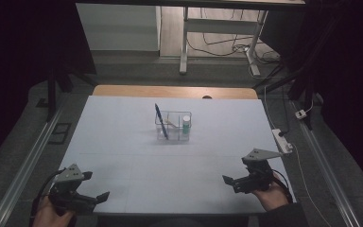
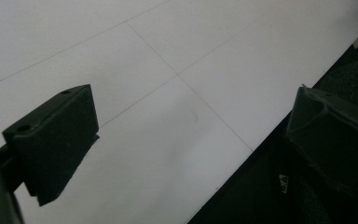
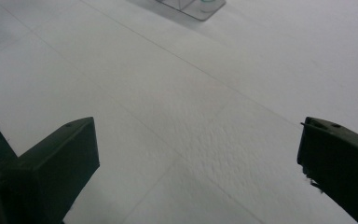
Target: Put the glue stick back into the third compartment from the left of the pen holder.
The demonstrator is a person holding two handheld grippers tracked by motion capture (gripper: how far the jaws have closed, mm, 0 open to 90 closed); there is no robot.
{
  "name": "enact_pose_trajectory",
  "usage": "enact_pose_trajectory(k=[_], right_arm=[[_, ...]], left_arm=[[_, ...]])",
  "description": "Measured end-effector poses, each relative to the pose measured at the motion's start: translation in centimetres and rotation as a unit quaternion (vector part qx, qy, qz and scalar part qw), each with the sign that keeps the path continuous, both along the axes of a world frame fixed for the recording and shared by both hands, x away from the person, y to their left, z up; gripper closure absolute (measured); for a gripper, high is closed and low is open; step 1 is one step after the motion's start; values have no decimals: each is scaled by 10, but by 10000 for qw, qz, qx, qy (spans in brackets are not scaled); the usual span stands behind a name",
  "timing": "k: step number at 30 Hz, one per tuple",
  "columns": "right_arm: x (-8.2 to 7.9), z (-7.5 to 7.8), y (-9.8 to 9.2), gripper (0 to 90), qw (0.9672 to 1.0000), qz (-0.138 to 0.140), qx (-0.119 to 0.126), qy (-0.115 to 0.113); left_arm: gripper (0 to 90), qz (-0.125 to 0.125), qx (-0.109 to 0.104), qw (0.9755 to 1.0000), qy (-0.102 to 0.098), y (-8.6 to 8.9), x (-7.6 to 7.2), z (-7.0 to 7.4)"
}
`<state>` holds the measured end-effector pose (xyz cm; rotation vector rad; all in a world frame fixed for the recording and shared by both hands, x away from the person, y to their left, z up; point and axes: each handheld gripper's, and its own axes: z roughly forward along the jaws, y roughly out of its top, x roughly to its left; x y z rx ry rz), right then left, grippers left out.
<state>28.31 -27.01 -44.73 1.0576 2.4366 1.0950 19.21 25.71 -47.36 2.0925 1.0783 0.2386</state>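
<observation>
Left gripper (image 1: pixel 94 187), lower left of the high view: held in the person's left hand (image 1: pixel 52 213) at the near table edge, jaws spread wide with nothing between them; its own camera shows bare white surface in the gap and the dark drop past the table edge at lower right. Right gripper (image 1: pixel 236 182), lower right of the high view: held in the person's right hand (image 1: pixel 272 196), jaws likewise wide apart and empty, aimed inward across the table; its own camera looks over plain tabletop towards the centre. Table (image 1: pixel 123 142): white sheet marked with faint seams, wooden edge showing at the far side. Clear organiser box (image 1: pixel 172 126), centre of the high view, slightly above the middle: a transparent, divided container standing upright, well apart from both grippers; one corner of it (image 3: pixel 191 7) shows at the top edge of the right gripper view. Contents: a dark pen (image 1: pixel 160 120) leaning upright in the left compartment, a small white bottle with a green cap (image 1: pixel 186 125) in the right one, and a pale flat item between them that is too small to identify. Judgement: both tools sit at a ready posture, symmetric at the near corners and pre-opened, likely so either can reach forward to the box's contents without obstruction.
</observation>
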Motion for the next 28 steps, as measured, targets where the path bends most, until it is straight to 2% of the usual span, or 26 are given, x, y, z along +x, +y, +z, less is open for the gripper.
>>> enact_pose_trajectory(k=[7, 16, 28], right_arm=[[-19, -3, -18, 0, 9995, -304, -36, 72], [-36, -7, -32, 0, 9984, -533, -99, 167], [-46, -9, -40, 0, 9967, -694, -163, 382]], left_arm=[[21, 3, -4, 10000, 0, 0, 0, 0], [21, 20, -9, 10000, 3, 0, 0, 0], [18, 30, 4, 10000, 18, -1, 1, 0]])
